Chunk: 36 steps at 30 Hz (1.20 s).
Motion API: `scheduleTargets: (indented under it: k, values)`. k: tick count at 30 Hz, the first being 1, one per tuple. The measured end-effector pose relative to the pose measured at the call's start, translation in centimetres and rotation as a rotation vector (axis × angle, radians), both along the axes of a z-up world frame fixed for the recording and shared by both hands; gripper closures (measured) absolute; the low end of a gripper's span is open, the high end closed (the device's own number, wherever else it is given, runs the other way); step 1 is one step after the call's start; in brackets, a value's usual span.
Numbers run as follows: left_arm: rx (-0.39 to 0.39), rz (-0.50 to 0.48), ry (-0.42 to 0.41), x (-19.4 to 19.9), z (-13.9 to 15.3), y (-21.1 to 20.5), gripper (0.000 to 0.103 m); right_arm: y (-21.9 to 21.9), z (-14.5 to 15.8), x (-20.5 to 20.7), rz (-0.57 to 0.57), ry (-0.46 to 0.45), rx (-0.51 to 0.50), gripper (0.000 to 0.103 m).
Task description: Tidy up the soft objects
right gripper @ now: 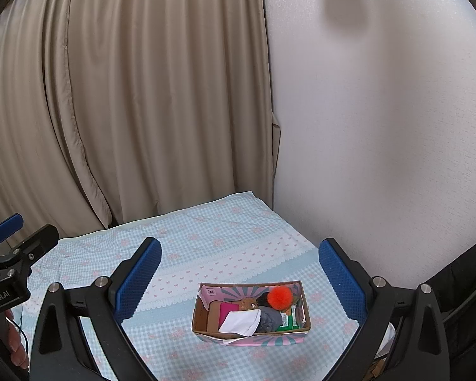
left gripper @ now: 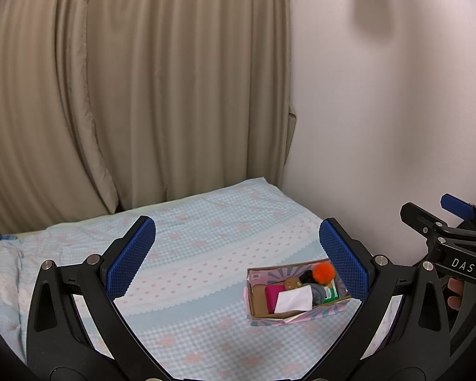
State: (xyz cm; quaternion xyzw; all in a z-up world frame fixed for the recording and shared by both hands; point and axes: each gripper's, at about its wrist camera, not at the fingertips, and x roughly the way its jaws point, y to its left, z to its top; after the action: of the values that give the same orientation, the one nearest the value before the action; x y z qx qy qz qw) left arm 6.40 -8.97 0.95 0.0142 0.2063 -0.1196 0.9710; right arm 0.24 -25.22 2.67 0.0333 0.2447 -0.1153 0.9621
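A small cardboard box (left gripper: 254,309) (right gripper: 200,317) with a pink and teal striped outside stands on the bed. In it lie an orange pom-pom (left gripper: 323,272) (right gripper: 279,297), a white cloth (left gripper: 294,300) (right gripper: 241,322), a magenta item (left gripper: 273,295) (right gripper: 227,311), a grey cloth (right gripper: 269,319), a small brown plush (right gripper: 247,304) and a green packet (right gripper: 290,320). My left gripper (left gripper: 238,254) is open and empty, held above the bed left of the box. My right gripper (right gripper: 239,266) is open and empty, above and behind the box.
The bed has a light blue checked cover with pink bows (left gripper: 190,254) (right gripper: 206,238). Beige curtains (left gripper: 127,95) hang behind it and a white wall (right gripper: 380,127) runs along its right side. The other gripper shows at each view's edge.
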Motion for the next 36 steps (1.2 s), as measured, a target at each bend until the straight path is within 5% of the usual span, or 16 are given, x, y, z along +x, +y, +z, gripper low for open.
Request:
scheduleTargets:
  k: [17,28,36]
  values:
    - [-0.007,0.011,-0.002,-0.2,0.2,0.1,0.0,0.0,0.0,0.0,-0.001,-0.001,0.001,0.004]
    - [0.003,0.033,-0.09,-1.1,0.8,-0.3,0.0,0.0,-0.1,0.5,-0.003,0.003,-0.002,0.004]
    - [0.043,0.053,-0.048,0.0,0.2,-1.1,0.0,0.4,-0.4,1.3,-0.018,0.021,-0.005,0.004]
